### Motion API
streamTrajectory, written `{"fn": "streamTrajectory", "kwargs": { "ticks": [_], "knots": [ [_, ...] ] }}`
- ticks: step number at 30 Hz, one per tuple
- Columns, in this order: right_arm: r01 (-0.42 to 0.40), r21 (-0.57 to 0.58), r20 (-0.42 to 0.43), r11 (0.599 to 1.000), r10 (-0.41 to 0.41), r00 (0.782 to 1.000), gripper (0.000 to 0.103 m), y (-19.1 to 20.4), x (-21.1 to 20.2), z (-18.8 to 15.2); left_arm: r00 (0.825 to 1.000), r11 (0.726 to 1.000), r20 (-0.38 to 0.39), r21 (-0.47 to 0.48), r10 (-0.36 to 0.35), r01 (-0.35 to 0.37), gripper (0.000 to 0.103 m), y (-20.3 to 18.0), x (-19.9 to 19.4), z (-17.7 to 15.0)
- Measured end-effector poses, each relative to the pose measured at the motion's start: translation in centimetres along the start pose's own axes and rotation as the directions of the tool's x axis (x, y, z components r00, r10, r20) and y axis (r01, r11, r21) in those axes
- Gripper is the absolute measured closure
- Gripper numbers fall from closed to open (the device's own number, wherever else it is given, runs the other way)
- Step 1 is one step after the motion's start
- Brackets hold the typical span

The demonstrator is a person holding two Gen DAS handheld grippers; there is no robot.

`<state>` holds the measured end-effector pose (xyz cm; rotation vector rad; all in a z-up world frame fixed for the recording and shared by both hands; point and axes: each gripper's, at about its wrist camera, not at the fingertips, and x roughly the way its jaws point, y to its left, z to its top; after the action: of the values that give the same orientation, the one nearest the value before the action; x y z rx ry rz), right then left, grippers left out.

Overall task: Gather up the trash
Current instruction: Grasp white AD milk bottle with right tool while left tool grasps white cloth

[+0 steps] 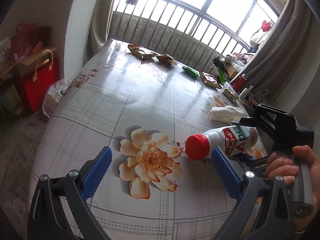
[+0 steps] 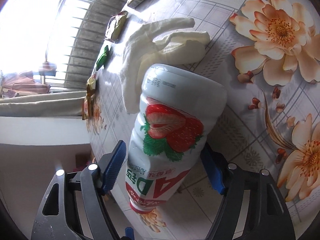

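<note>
While the bottle (image 2: 172, 132) lies on its side on the desk (image 1: 140, 100), collection is judged to be at an early stage: nothing visible has been gathered yet. The right tool (image 2: 162, 170) straddles the bottle's labelled body; its blue pads sit just beside the plastic on both sides, but firm contact cannot be confirmed (a thin gap shows at the left pad). The left tool (image 1: 160, 172) is spread wide and empty, over the flower print just beside the bottle's red cap (image 1: 197, 147).

The bottle is white plastic with a ribbed waist and a strawberry label, and looks capped and undamaged. A crumpled white cloth (image 2: 164, 46) lies touching or just beyond the bottle's base. Well beyond the bottle, toward the window, several snack wrappers (image 1: 143, 52) and a green packet (image 1: 190, 71) remain to be collected.
</note>
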<state>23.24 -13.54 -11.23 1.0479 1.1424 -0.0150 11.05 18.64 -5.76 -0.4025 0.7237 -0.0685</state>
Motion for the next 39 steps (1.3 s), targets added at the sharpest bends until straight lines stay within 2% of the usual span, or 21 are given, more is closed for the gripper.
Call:
{"fn": "streamTrajectory", "kwargs": {
  "ticks": [5, 7, 9, 11, 13, 15, 17, 19, 24, 28, 31, 33, 37, 39],
  "knots": [
    [-0.063, -0.056, -0.071, 0.996, 0.059, 0.996, 0.037, -1.4, -0.4, 0.9, 1.000, 1.000, 0.009, 0.012, -0.009, 0.009, 0.006, -0.2, -0.6, 0.1],
    [-0.087, -0.129, -0.142, 0.988, 0.068, 0.987, 0.037, -2.3, -1.1, 1.5, 1.000, 1.000, 0.009, 0.019, -0.011, 0.011, 0.006, -0.2, -0.7, 0.2],
    [-0.092, -0.213, -0.201, 0.973, 0.048, 0.978, 0.037, -3.4, -2.3, 2.1, 1.000, 1.000, 0.006, 0.025, -0.016, 0.016, 0.006, -0.4, -0.7, 0.2],
    [-0.057, -0.321, -0.214, 0.945, -0.014, 0.977, 0.037, -4.1, -3.8, 2.7, 1.000, 0.999, 0.001, 0.033, -0.022, 0.022, 0.006, -0.8, -0.6, 0.1],
    [0.001, -0.400, -0.174, 0.916, -0.077, 0.982, 0.037, -4.6, -5.4, 3.5, 0.999, 0.999, -0.007, 0.040, -0.033, 0.034, 0.006, -1.3, -0.4, -0.1],
    [0.108, -0.458, -0.047, 0.882, -0.145, 0.988, 0.032, -4.7, -7.5, 4.2, 0.999, 0.998, -0.020, 0.044, -0.050, 0.051, 0.006, -2.1, -0.2, -0.3],
    [0.213, -0.493, 0.076, 0.843, -0.202, 0.976, 0.029, -4.6, -8.9, 4.2, 0.998, 0.996, -0.028, 0.052, -0.065, 0.066, 0.006, -2.9, -0.1, -0.5],
    [0.255, -0.513, 0.125, 0.820, -0.223, 0.967, 0.029, -4.7, -9.2, 3.8, 0.997, 0.995, -0.034, 0.063, -0.075, 0.077, 0.006, -3.6, 0.0, -0.7],
    [0.226, -0.529, 0.110, 0.818, -0.197, 0.974, 0.032, -6.3, -9.1, 2.6, 0.995, 0.989, -0.041, 0.109, -0.093, 0.097, 0.006, -5.4, 0.3, -0.4],
    [0.210, -0.537, 0.117, 0.817, -0.174, 0.978, 0.034, -7.2, -10.1, 2.8, 0.991, 0.977, -0.031, 0.166, -0.130, 0.133, 0.006, -7.3, 1.5, 1.4],
    [0.211, -0.517, 0.137, 0.830, -0.163, 0.977, 0.035, -8.6, -11.5, 2.9, 0.988, 0.961, -0.028, 0.226, -0.154, 0.157, 0.006, -9.4, 3.8, 3.6],
    [0.198, -0.498, 0.135, 0.844, -0.150, 0.979, 0.035, -9.0, -11.8, 3.1, 0.986, 0.947, -0.053, 0.276, -0.156, 0.164, 0.009, -11.3, 6.2, 4.9],
    [0.182, -0.490, 0.131, 0.852, -0.134, 0.982, 0.035, -9.8, -12.5, 3.0, 0.994, 0.903, -0.086, 0.418, -0.074, 0.103, 0.015, -15.2, 11.6, 6.0],
    [0.165, -0.481, 0.124, 0.861, -0.119, 0.985, 0.035, -10.1, -12.6, 3.1, 0.997, 0.861, -0.079, 0.507, -0.006, 0.045, 0.019, -17.1, 14.2, 5.9]
  ]
}}
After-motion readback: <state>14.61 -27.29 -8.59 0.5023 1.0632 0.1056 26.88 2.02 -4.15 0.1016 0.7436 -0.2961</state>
